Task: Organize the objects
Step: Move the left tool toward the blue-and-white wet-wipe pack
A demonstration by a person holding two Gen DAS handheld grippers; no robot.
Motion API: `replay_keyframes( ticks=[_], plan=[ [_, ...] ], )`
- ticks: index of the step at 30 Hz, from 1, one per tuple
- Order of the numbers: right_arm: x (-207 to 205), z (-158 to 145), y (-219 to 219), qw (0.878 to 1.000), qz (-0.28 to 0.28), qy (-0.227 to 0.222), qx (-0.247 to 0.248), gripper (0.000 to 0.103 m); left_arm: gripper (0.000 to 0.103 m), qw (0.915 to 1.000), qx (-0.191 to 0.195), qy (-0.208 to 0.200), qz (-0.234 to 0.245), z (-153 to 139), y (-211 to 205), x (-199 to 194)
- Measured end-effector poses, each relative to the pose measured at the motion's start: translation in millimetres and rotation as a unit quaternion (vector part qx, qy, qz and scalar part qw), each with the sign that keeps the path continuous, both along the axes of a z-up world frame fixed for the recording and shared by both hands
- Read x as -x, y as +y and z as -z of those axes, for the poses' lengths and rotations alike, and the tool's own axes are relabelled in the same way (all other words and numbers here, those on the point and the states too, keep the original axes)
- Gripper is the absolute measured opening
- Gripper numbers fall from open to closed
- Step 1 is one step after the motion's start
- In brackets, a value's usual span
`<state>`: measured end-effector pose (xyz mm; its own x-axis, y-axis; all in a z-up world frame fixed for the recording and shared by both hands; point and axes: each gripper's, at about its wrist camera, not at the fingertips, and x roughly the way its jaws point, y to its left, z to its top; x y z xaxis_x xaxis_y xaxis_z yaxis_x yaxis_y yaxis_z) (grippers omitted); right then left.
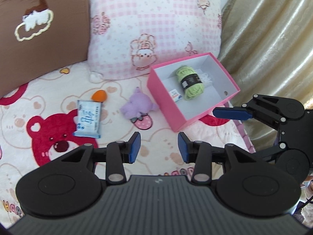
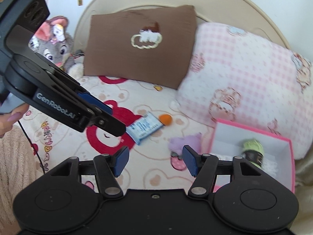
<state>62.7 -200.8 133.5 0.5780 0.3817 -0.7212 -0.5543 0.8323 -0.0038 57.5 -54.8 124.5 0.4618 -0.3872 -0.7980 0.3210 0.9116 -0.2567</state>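
Broadly, the bed blanket (image 1: 58, 90) is soft and uneven, so anything pinched off it may drag fabric up with it. Next down, the pink box (image 1: 176, 115) sits tilted at the bed's edge beside the curtain (image 1: 273, 39), already holding the green yarn (image 1: 190, 83) and a small packet (image 1: 175, 95); a careless drop against its wall could tip it or nudge it off the side. The tissue pack (image 1: 88, 119), the purple plush (image 1: 138, 108) and the orange sponge (image 1: 99, 95) lie loose on the blanket, outside the box. The sponge touches the tissue pack, so grabbing one may knock the other away. Both the left gripper (image 1: 158, 148) and right gripper (image 2: 155, 161) hang spread and empty; close together, they could collide
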Motion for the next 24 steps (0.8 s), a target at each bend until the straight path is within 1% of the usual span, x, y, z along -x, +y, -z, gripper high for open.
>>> replay_keyframes(
  ticks=[6, 8, 12, 16, 21, 23, 24],
  plan=[
    [-5, 20, 39, 0.999, -0.034, -0.017, 0.002, 0.069, 0.045, 0.9997, 0.003, -0.003, -0.023, 13, 30, -4],
    [-8, 30, 51, 0.999, -0.043, -0.022, -0.001, 0.072, 0.045, 0.9994, 0.008, 0.0, -0.033, 22, 39, -9],
    [-16, 51, 73, 0.998, -0.059, -0.033, -0.002, 0.072, 0.046, 0.9986, 0.017, 0.0, -0.05, 40, 53, -21],
    [-25, 69, 92, 0.996, -0.079, -0.034, 0.003, 0.073, 0.046, 0.9974, 0.029, 0.013, -0.064, 59, 66, -30],
    [-36, 85, 103, 0.995, -0.09, -0.035, -0.001, 0.079, 0.049, 0.9955, 0.032, 0.015, -0.088, 80, 82, -40],
    [-40, 92, 106, 0.995, -0.094, -0.038, 0.0, 0.084, 0.051, 0.9943, 0.035, 0.016, -0.099, 88, 88, -44],
    [-42, 95, 108, 0.994, -0.097, -0.039, 0.0, 0.084, 0.052, 0.9938, 0.038, 0.017, -0.103, 92, 91, -47]
  ],
)
